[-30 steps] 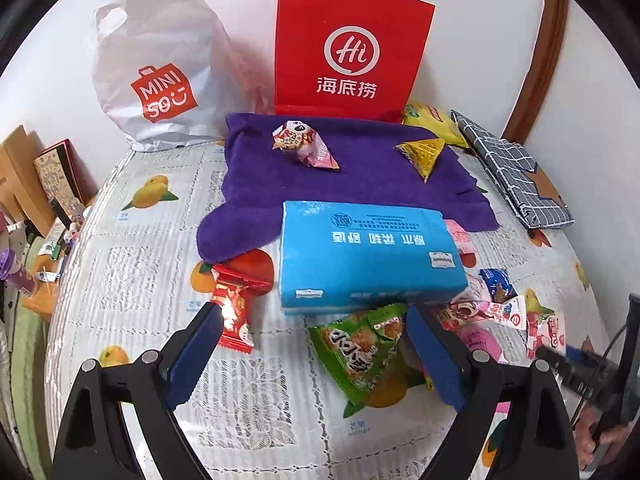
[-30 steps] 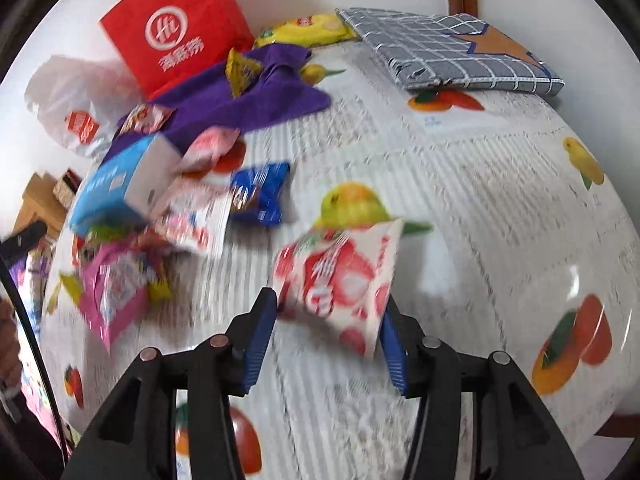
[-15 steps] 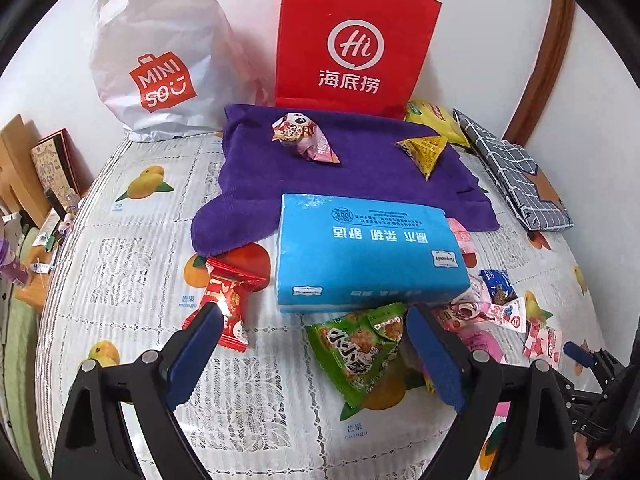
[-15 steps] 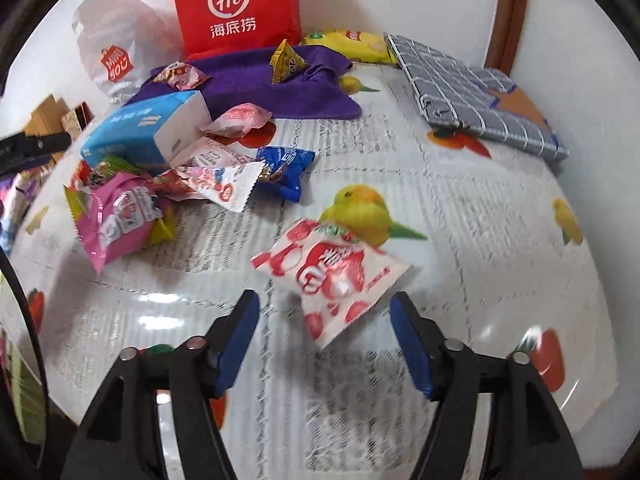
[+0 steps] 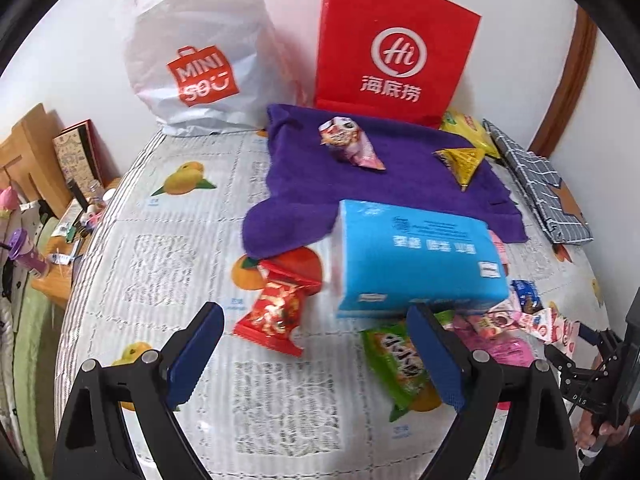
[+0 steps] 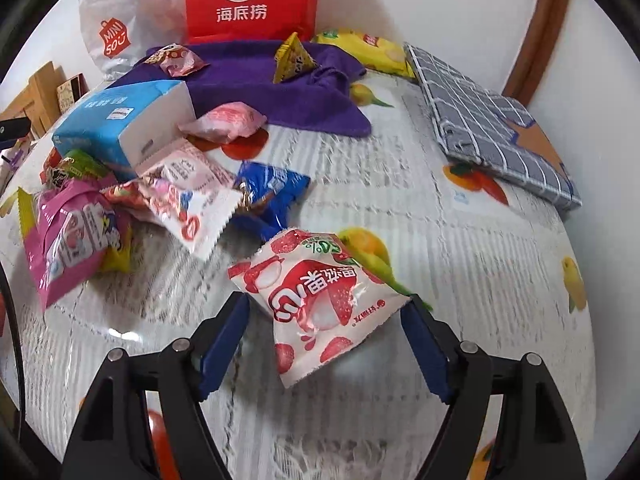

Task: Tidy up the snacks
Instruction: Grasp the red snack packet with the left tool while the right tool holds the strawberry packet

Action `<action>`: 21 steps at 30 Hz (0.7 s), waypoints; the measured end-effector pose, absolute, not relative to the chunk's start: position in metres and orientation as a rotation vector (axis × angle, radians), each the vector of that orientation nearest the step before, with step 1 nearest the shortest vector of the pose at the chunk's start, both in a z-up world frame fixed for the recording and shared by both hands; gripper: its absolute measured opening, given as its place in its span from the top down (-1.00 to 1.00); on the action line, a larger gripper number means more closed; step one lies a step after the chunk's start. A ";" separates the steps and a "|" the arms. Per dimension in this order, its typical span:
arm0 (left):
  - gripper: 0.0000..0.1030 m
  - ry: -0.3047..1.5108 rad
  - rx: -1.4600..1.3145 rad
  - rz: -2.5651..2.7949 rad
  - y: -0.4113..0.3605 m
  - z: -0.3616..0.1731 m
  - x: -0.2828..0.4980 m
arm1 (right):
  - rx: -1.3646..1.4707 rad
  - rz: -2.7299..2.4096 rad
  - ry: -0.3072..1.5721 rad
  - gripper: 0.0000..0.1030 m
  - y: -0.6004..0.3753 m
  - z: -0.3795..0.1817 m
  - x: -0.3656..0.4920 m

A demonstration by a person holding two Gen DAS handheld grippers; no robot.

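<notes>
From my left view I read a white bag (image 5: 192,60) marked "MINISO", then a red bag (image 5: 394,46) marked "Hi 海底捞". My left gripper (image 5: 316,354) stands wide, nothing between its pads, red snack packet (image 5: 278,310) just ahead. My right gripper (image 6: 326,344) is opening; the strawberry packet (image 6: 316,300) lies on the tablecloth (image 6: 460,280) between its pads, pressed by neither.

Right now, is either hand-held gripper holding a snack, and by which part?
Neither. The left gripper is open over the table. The right gripper's jaws are opening around the strawberry packet, which lies free.
</notes>
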State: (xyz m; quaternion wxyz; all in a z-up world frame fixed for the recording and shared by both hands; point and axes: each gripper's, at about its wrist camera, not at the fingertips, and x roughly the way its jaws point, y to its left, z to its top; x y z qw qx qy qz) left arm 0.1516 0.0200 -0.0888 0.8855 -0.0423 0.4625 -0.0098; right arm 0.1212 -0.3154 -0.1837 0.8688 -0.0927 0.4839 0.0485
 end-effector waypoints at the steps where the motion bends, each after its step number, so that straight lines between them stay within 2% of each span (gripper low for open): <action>1: -0.79 0.965 -0.090 -0.018 0.022 -0.090 0.152 | -0.197 0.104 1.012 -0.61 -0.314 -0.185 0.124; 12: -0.78 1.023 -0.074 0.030 0.040 -0.114 0.161 | -0.097 0.083 1.008 -0.62 -0.311 -0.193 0.148; 19: -0.58 1.071 -0.085 0.022 0.046 -0.134 0.176 | -0.113 0.071 1.015 -0.62 -0.313 -0.191 0.143; 21: -0.45 1.085 -0.080 0.019 0.045 -0.139 0.182 | -0.142 0.077 1.008 -0.62 -0.311 -0.189 0.139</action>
